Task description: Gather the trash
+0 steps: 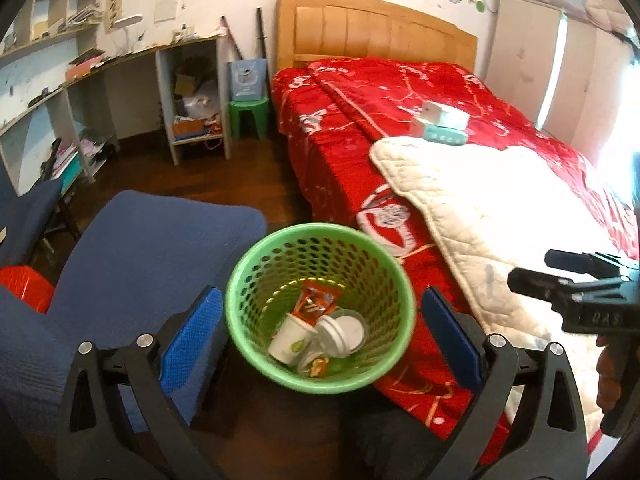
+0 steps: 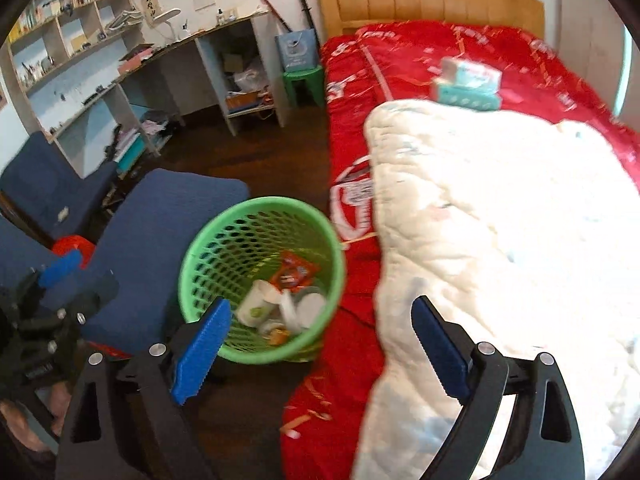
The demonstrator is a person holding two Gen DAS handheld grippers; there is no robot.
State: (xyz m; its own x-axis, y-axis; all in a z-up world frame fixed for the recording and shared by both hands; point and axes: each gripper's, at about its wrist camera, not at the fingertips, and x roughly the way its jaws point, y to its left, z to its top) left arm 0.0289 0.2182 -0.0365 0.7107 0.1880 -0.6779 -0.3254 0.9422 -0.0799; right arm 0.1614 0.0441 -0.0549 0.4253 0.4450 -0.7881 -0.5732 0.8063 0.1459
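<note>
Green mesh wastebasket (image 1: 320,308) stands on the dark floor between a blue chair (image 1: 152,248) and the red-quilted bed (image 1: 400,92). Inside lie a white paper cup (image 1: 289,338), plastic lids (image 1: 340,330) and a red wrapper (image 1: 316,301). My left gripper (image 1: 320,340) hangs above it, fingers spread wide, empty. My right gripper (image 2: 320,356) is likewise released, holding nothing, near the white blanket (image 2: 500,240).

Left claw (image 1: 320,334) and right claw (image 2: 320,354) both gape wide, gripping nothing.

Both wrist views look down, sharing the green basket (image 1: 320,308) (image 2: 260,280) beside the bed (image 1: 420,92) (image 2: 400,52).
</note>
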